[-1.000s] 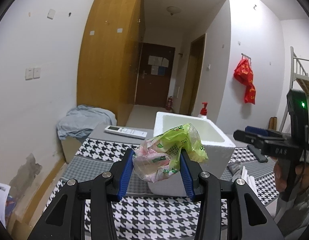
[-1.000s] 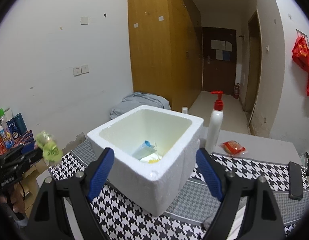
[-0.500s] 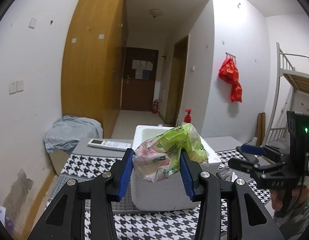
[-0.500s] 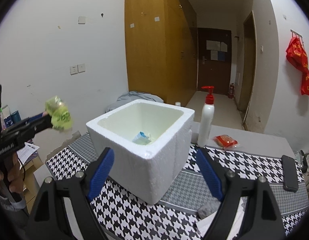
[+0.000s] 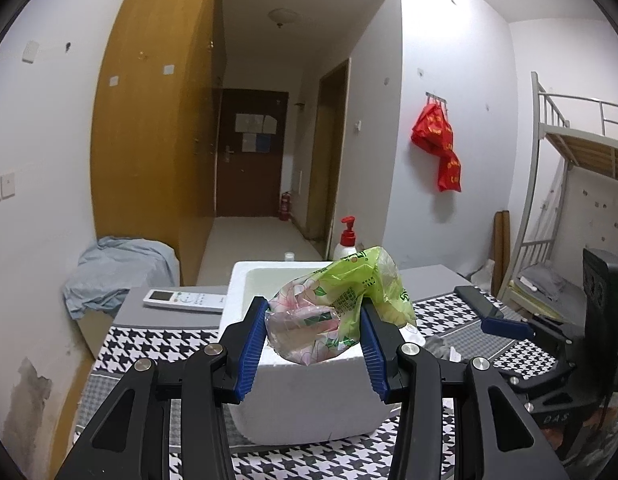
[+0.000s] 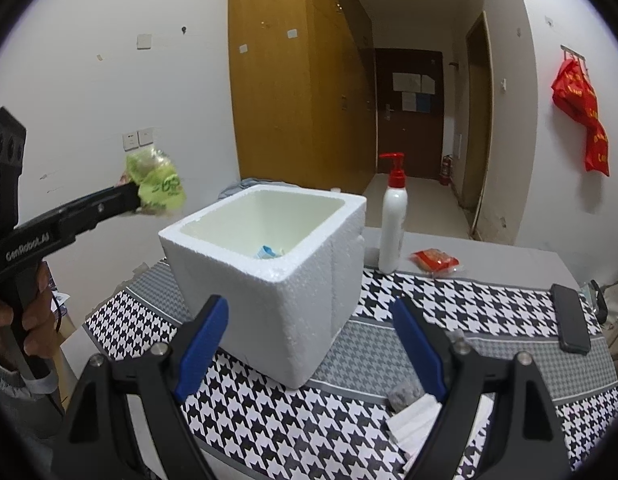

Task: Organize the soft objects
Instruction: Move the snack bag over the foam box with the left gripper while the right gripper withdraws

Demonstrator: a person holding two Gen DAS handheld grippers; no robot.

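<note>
Our left gripper (image 5: 314,330) clamps the crumpled green packet (image 5: 341,312), held in the air short of the foam box (image 6: 269,272). The box's open mouth lies ahead and below, so we carry forward. Our right gripper (image 6: 309,344) gapes empty, just beside the box.

The left tongs (image 5: 315,338) are clamped on a crumpled green-and-pink plastic packet (image 5: 341,312), seen at 9 o'clock in the right wrist view, a hand (image 6: 13,312) gripping the handle. The right tongs (image 6: 311,350) stand wide apart with nothing between the blue pads (image 6: 203,332).
</note>
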